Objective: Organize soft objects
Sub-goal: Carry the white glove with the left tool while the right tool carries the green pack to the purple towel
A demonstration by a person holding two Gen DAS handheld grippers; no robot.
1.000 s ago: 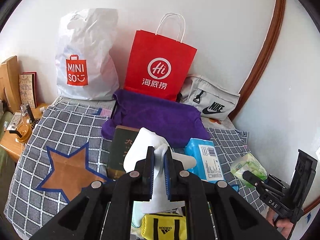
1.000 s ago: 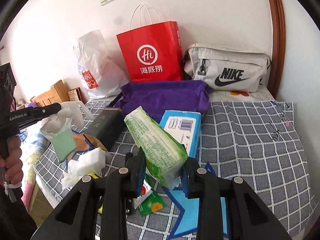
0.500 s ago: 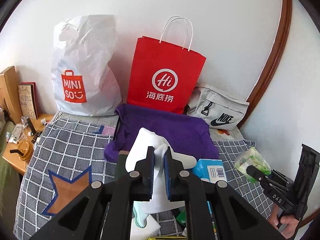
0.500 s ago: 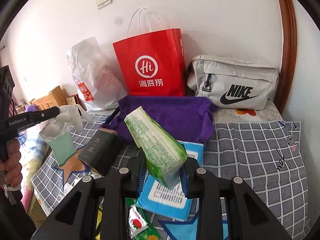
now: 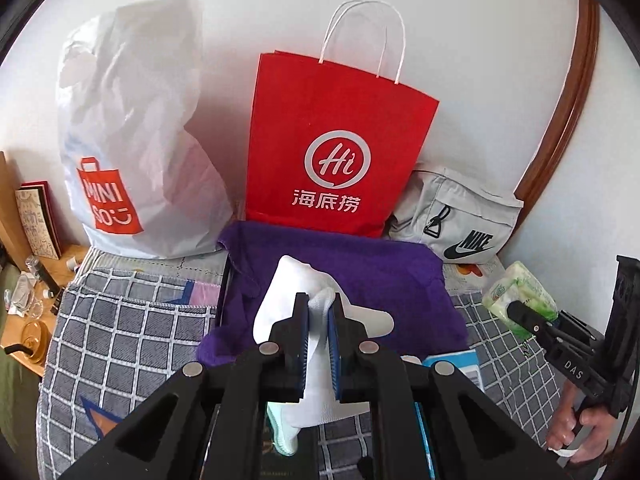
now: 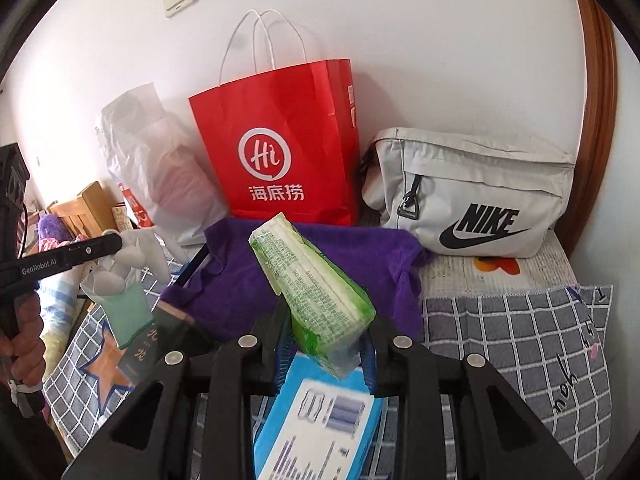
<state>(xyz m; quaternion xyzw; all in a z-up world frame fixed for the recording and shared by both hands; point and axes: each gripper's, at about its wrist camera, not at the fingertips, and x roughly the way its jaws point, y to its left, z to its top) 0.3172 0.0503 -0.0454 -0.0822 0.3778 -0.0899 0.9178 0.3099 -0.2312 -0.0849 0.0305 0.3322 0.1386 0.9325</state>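
Checked bedspread (image 6: 516, 344) (bare rightward), red bag (image 5: 336, 152) against wall

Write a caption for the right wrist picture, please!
Right gripper carries a green tissue pack toward the red paper bag.

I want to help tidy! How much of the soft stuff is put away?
Nothing looks put away yet. The left tool holds a white sock; the right tool holds a green tissue pack. The purple towel and blue pack still lie on the bed.
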